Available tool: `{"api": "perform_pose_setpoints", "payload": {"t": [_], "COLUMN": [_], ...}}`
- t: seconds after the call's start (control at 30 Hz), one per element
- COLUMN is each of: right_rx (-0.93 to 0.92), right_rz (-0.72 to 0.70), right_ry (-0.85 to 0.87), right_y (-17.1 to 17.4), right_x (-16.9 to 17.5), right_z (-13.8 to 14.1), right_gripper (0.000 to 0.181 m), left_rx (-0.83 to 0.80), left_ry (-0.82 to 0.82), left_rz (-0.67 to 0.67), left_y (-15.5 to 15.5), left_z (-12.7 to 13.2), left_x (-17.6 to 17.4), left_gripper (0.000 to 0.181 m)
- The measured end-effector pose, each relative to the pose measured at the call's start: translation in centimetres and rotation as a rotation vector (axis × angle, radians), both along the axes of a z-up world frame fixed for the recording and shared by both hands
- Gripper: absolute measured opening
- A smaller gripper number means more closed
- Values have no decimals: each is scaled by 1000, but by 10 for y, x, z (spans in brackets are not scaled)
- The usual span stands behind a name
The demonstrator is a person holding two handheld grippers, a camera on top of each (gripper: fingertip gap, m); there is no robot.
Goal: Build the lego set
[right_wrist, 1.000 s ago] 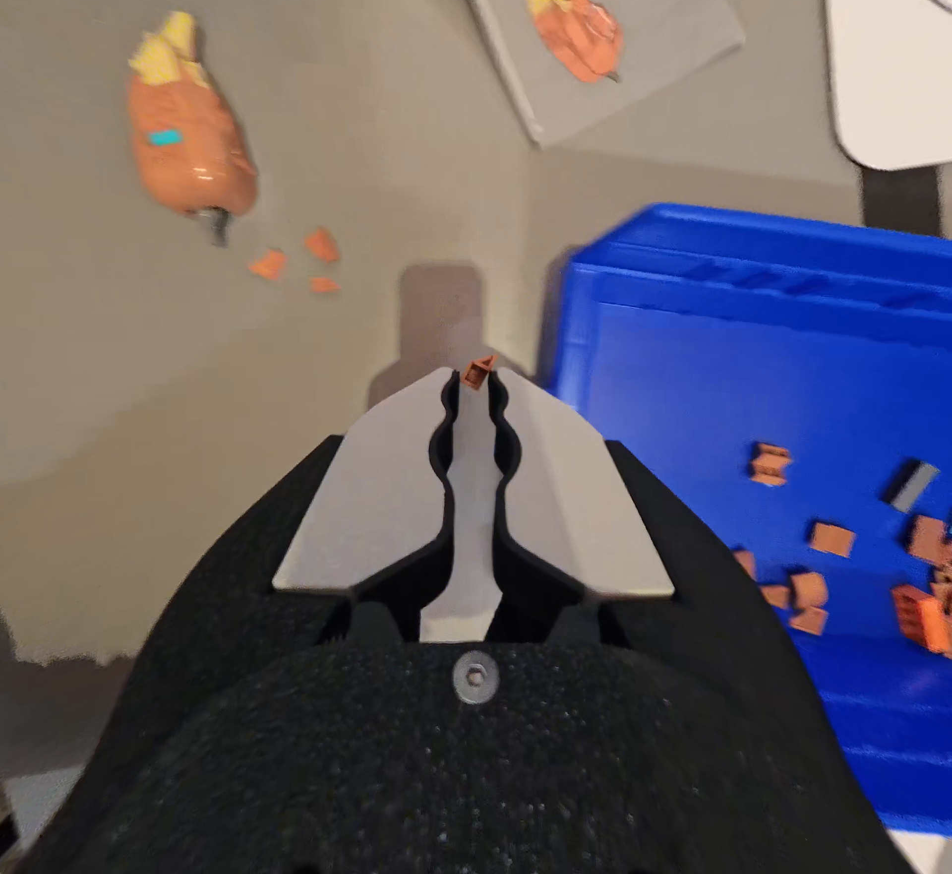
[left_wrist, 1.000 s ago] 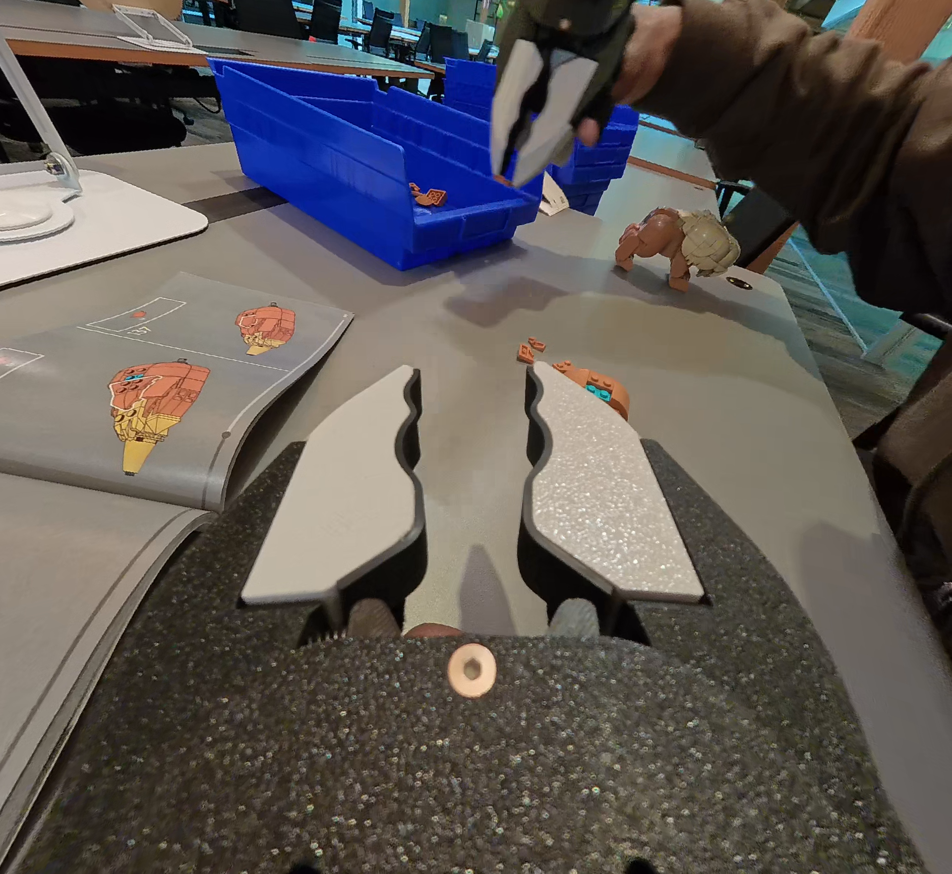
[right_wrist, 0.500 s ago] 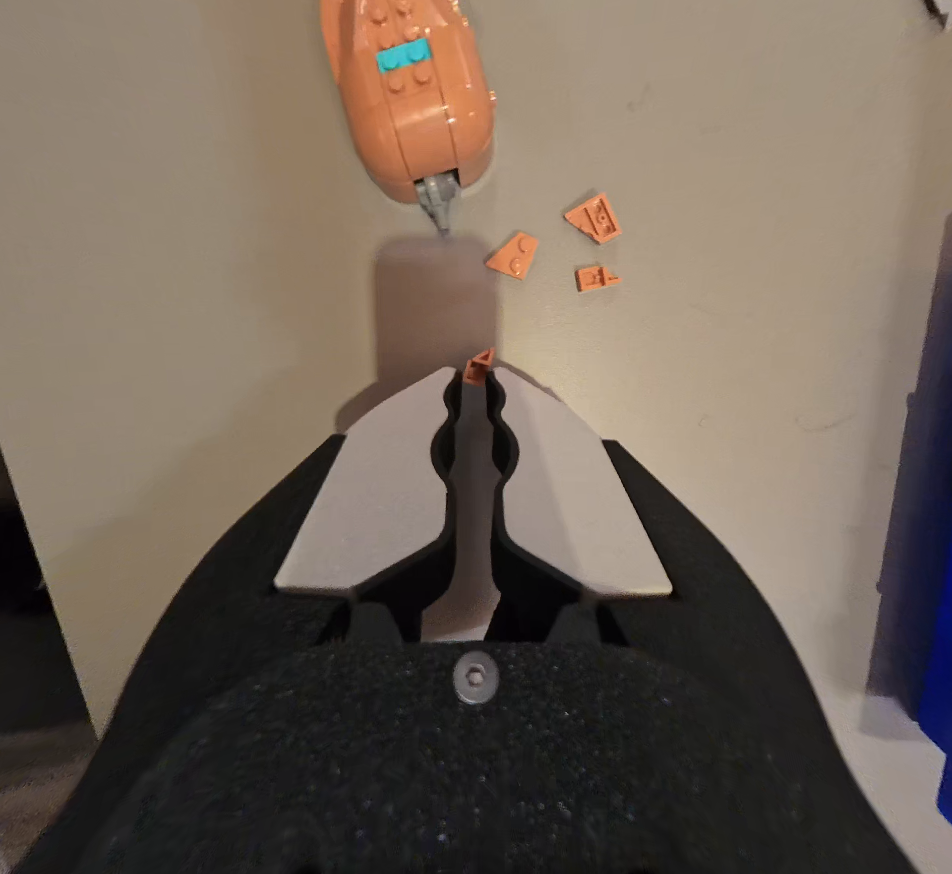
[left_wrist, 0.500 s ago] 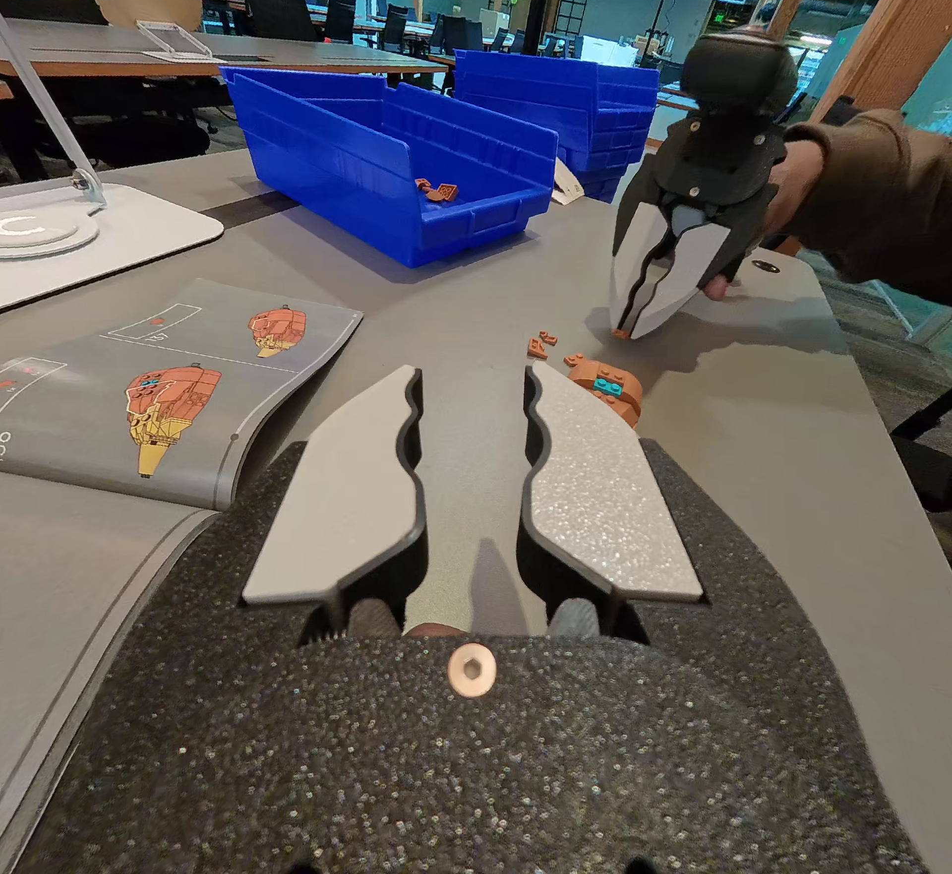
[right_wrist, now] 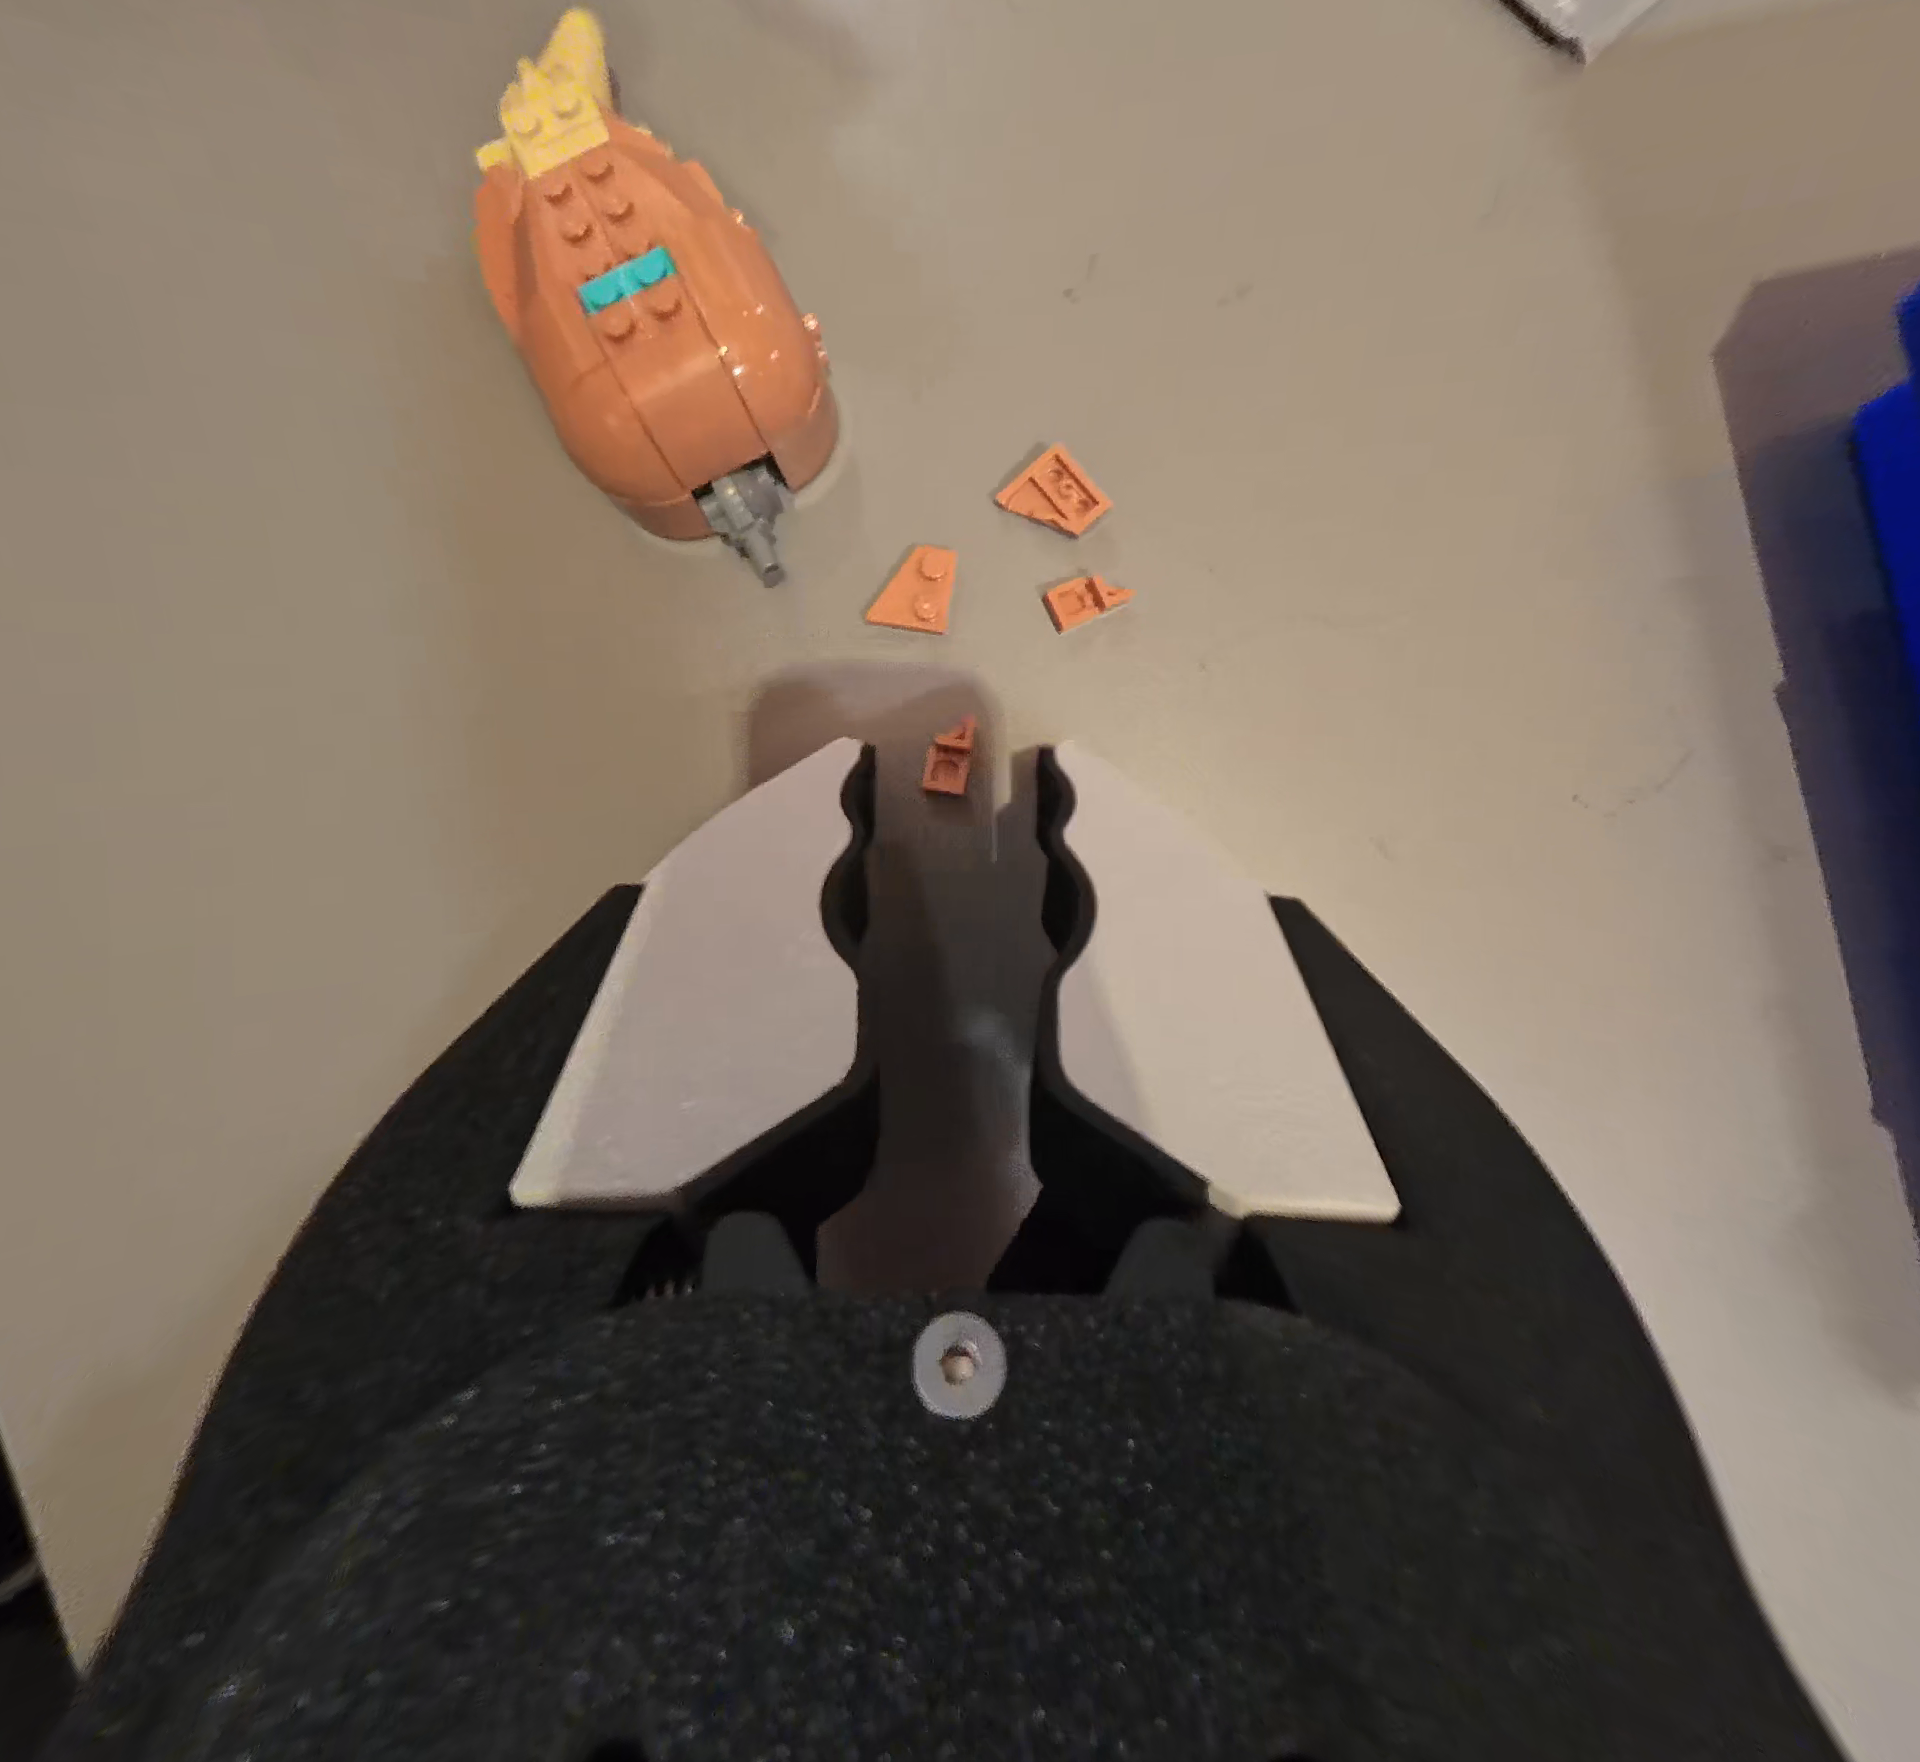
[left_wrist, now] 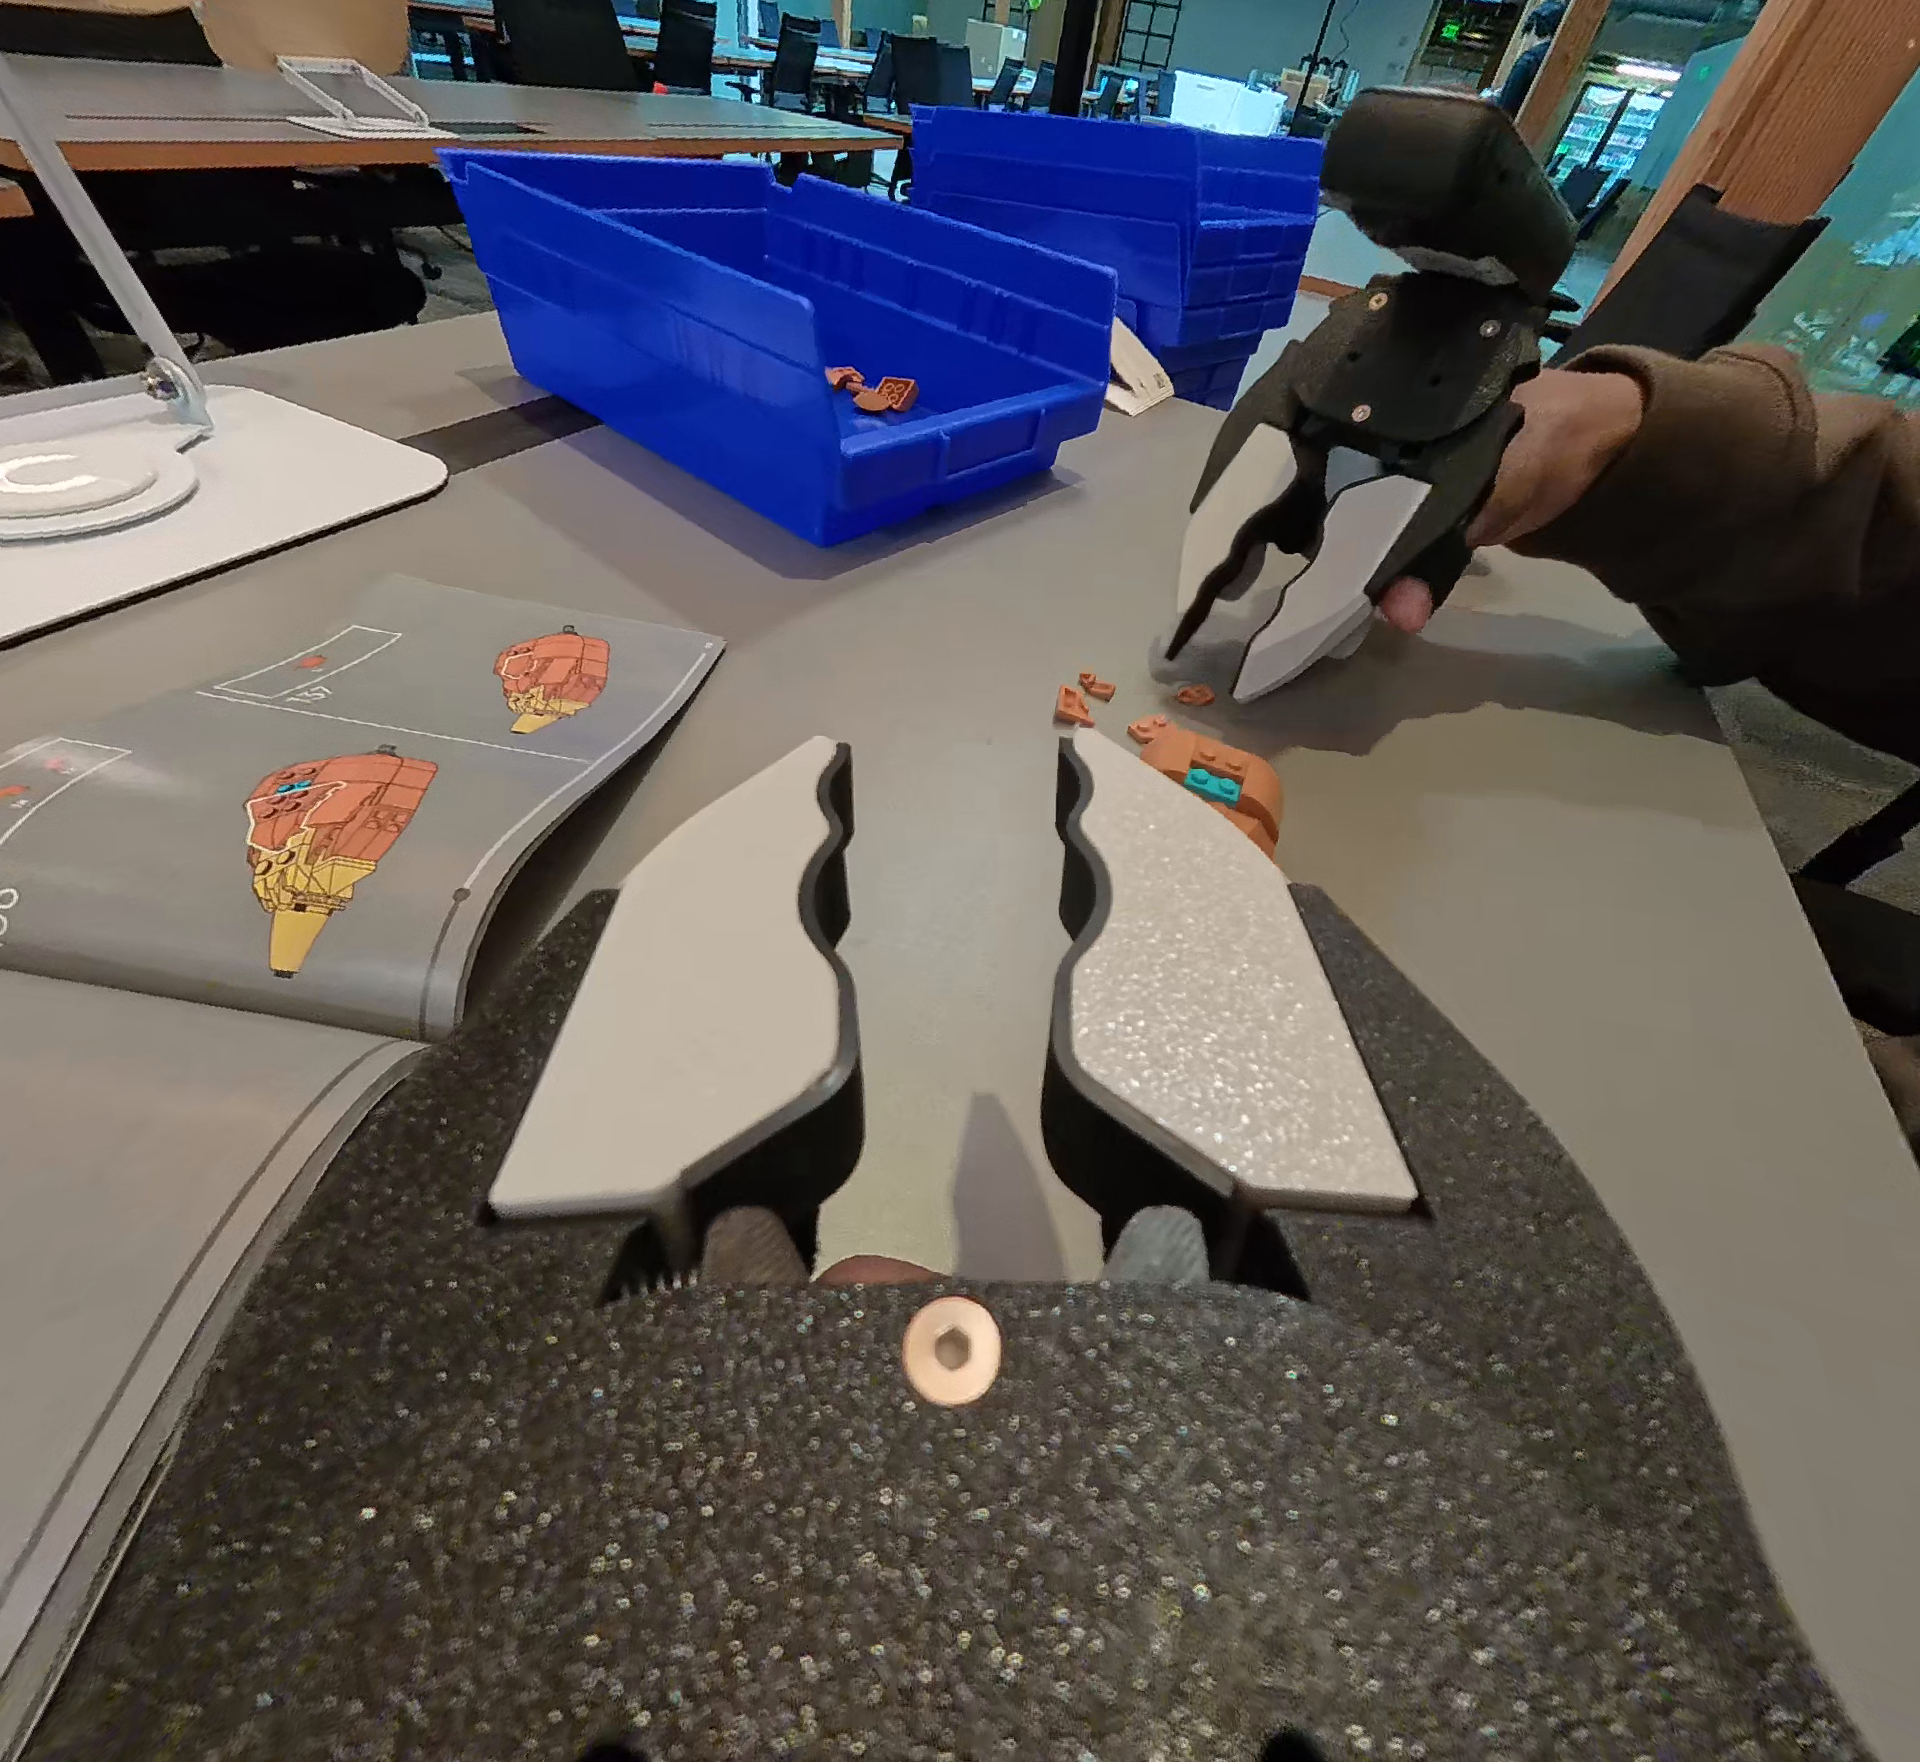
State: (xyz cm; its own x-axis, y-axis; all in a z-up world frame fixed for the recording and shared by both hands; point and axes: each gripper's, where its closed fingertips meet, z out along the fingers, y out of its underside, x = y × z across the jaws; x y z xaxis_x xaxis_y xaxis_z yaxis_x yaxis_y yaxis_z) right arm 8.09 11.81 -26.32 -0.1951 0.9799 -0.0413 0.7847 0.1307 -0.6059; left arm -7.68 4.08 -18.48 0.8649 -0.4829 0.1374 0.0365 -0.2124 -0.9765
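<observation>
My right tongs (right_wrist: 954, 748): spread apart and holding nothing, tips low over the table (right_wrist: 1351, 362); a small brown piece (right_wrist: 948, 756) lies on the grey top between them, touching neither finger as far as I can tell.
My left tongs (left_wrist: 954, 756): also spread and empty, hovering nearer me, pointed at the part-built model (left_wrist: 1216, 782).
Where the work is: the orange-brown model (right_wrist: 644, 341) lies on its side, grey connector toward my right tongs; three loose wedge plates (right_wrist: 916, 592) lie between it and the small piece.
Risk, scattering: the loose bits are light and close together; I judge that a careless lift or sideways drag of my right fingertips would flick them.
Risk, rolling: the model's rounded body may shift if nudged.
Risk, mix-up: the plates look alike, so I could grab the wrong one.
Edges: the table edge (left_wrist: 1766, 881) runs off to my right, not far past the model; a flicked piece could go over it.
Open room: bare table toward the blue bin (left_wrist: 790, 362) and the instruction booklet (left_wrist: 343, 777) on my left.
</observation>
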Motion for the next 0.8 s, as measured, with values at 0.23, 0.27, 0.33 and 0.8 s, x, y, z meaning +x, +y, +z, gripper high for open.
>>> {"api": "perform_pose_setpoints", "payload": {"t": [0.23, 0.27, 0.33, 0.8], "right_rx": [-178, -229, -352, -1048], "right_rz": [-282, -319, -380, -517], "right_ry": [253, 311, 426, 1176], "right_y": [5, 1, -9, -67], "right_x": [-1, -4, -13, -47], "right_z": [47, 57, 78, 184], "right_gripper": [61, 64, 64, 80], "left_rx": [75, 85, 104, 400], "left_ry": [-192, -245, -356, -912], "left_rz": [-26, -28, -35, -222], "left_y": [-19, -22, -27, -54], "left_z": [41, 48, 59, 100], "left_x": [31, 38, 56, 152], "left_gripper": [38, 37, 37, 29]}}
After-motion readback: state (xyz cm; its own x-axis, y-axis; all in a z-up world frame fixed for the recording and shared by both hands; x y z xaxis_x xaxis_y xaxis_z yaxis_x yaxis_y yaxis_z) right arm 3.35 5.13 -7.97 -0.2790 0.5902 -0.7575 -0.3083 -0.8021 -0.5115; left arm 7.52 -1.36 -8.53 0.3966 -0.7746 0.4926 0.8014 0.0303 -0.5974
